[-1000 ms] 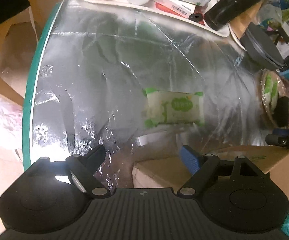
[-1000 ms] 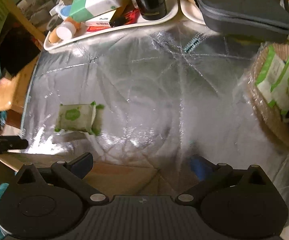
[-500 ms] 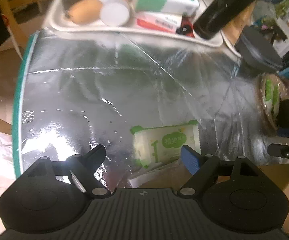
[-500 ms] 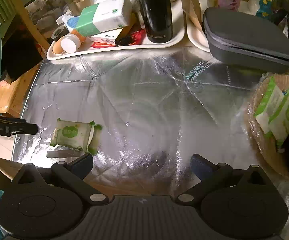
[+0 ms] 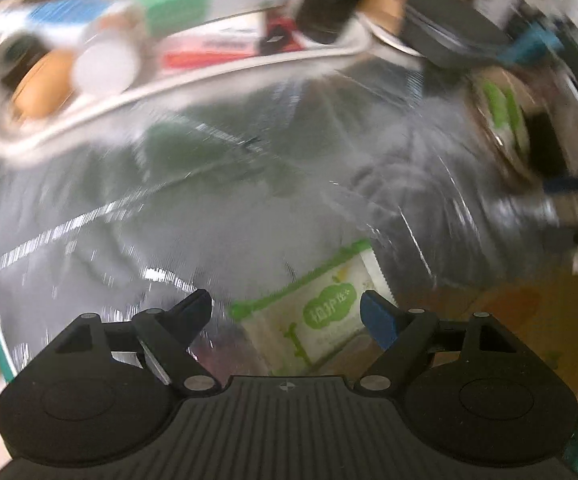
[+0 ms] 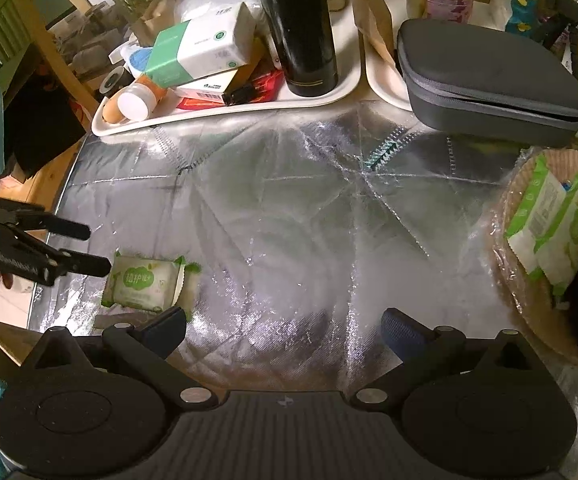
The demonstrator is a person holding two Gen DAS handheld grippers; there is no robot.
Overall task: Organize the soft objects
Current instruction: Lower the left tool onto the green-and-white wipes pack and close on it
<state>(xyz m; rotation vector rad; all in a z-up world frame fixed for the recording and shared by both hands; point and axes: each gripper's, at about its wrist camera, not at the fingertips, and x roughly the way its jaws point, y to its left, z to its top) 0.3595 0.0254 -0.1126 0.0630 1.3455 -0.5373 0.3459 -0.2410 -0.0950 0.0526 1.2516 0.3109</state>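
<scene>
1. Our left gripper (image 5: pixel 287 308) stands with its jaws wide apart and nothing pressed between them.
2. The wipes pack (image 5: pixel 321 312) lies flat on the silver foil mat (image 5: pixel 169 208), just ahead of the left gripper and between its two fingers, tilted across the gap; from the right wrist view one finger looks to reach the pack's near edge, though we cannot tell whether it touches.
3. The left wrist view is badly blurred, so we make out little beyond the pack's green border and label.
4. Our right gripper (image 6: pixel 285 326) is also spread wide and holds nothing; only bare mat lies between its fingers.
5. From the right gripper, the wipes pack sits ahead and off to the left, near its left finger.
6. Ahead and far to the right of that gripper, a woven basket (image 6: pixel 525 320) holds two more green-and-white packs (image 6: pixel 549 232).
7. Straight ahead, well apart from both grippers, a white tray (image 6: pixel 225 110) carries a black bottle (image 6: pixel 297 24) and boxes.
</scene>
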